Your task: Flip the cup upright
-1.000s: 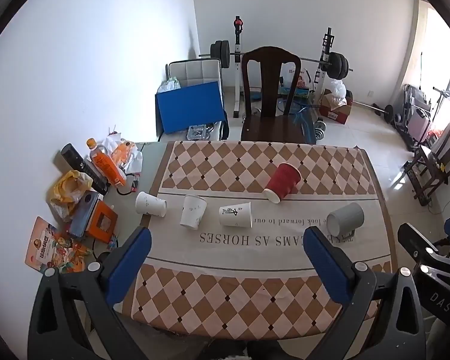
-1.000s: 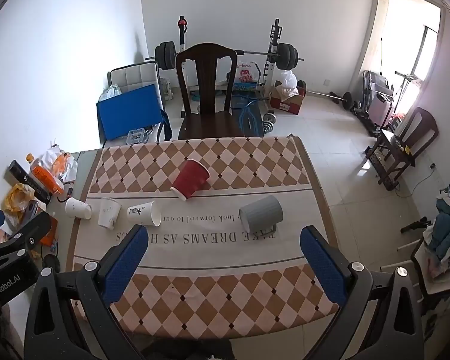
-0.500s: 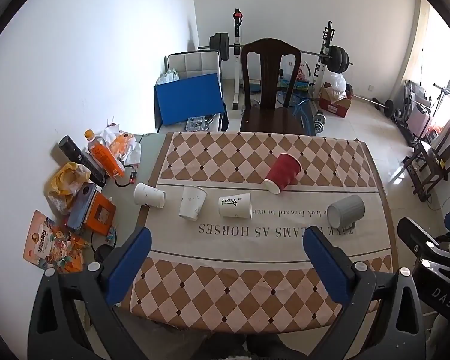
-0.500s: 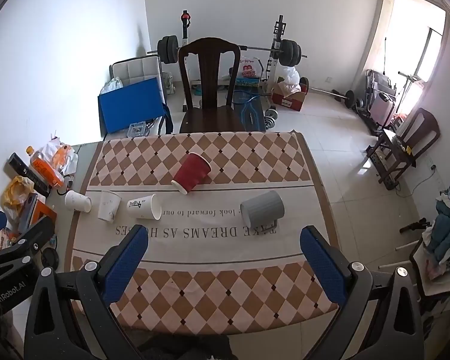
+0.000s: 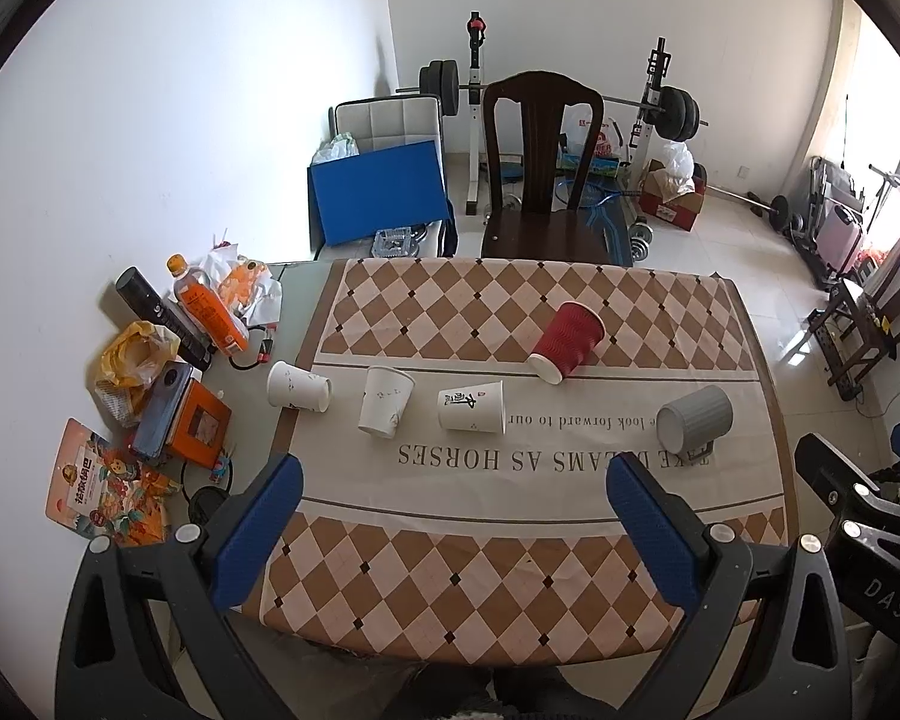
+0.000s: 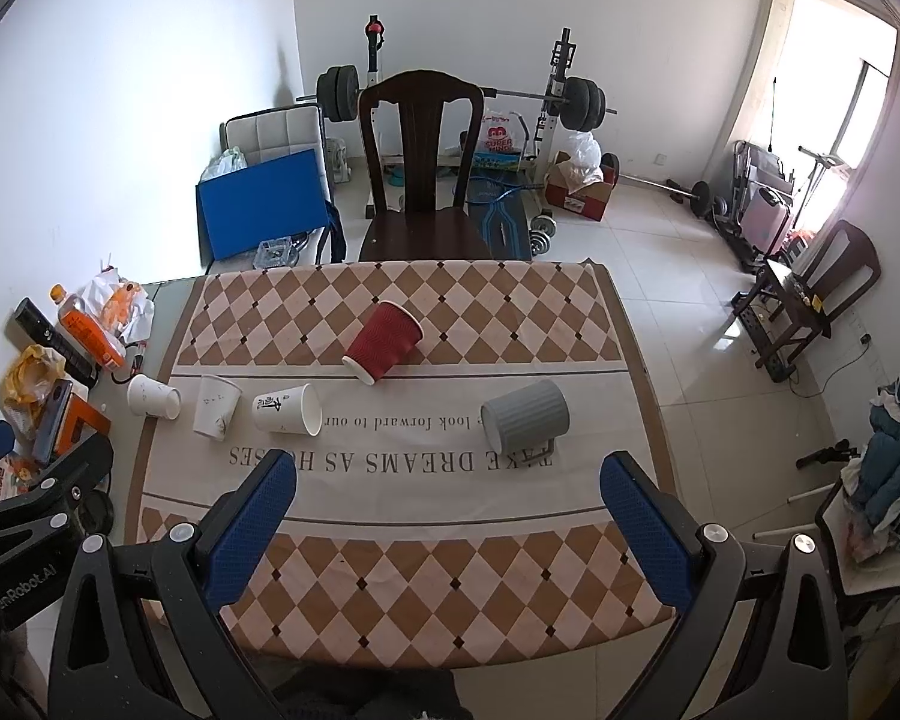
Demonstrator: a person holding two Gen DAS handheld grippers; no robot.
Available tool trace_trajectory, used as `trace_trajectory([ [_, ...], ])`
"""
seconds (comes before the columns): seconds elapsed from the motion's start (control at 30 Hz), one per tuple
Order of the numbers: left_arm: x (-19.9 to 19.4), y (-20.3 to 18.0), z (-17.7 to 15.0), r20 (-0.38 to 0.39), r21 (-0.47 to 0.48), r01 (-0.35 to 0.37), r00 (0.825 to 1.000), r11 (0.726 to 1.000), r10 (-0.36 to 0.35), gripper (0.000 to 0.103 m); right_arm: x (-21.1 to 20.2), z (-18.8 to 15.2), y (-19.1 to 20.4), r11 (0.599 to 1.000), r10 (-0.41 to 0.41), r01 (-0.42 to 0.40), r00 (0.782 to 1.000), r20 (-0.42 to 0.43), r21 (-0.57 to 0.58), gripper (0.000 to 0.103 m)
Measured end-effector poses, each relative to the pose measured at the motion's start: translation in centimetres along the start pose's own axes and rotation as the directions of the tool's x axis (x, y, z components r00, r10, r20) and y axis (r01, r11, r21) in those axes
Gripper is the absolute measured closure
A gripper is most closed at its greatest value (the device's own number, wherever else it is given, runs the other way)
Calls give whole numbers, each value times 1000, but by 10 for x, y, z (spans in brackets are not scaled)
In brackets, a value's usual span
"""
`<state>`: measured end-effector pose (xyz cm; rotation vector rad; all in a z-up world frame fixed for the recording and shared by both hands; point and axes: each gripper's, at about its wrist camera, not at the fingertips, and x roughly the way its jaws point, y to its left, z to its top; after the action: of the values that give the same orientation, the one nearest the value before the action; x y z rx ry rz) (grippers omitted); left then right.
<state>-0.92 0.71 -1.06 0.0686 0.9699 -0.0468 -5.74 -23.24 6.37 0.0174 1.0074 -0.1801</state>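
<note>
Beneath grey mug [image 6: 525, 417], handle mostly hidden vs. tablecloth [image 6: 450, 480].

Both wrist views high above the near table [image 5: 768, 420] edge, facing the far wall — sharing the whole tabletop.

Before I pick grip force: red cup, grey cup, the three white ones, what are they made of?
Red cup: likely paper, matte, with a wavy embossed ripple wall and white rim.
Grey cup: vertical ribs, thick wall, matte, handle under it; ceramic or plastic, can't tell which.
Three white cups: thin, smooth, printed, looks like plain paper.
All five lie on their sides on the tablecloth.
</note>
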Motion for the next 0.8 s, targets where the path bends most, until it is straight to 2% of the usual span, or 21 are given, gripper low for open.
trace_trajectory([
  [0.53, 2, -1, 0, -8, -3, 2, 1000, 1000, -2, 0, -1, 7, 1, 1000, -1, 1, 1000, -8, -4, 1],
  [0.63, 8, -1, -5, -14, 3, 3, 1000, 1000, -3, 0, 3, -9, 2, 1000, -1, 1, 1000, -8, -4, 1],
  [0.8, 8, -2, -5, -12, 2, 3, 1000, 1000, -3, 0, 3, -7, 2, 1000, 1, -1, 1000, -10, -3, 1],
])
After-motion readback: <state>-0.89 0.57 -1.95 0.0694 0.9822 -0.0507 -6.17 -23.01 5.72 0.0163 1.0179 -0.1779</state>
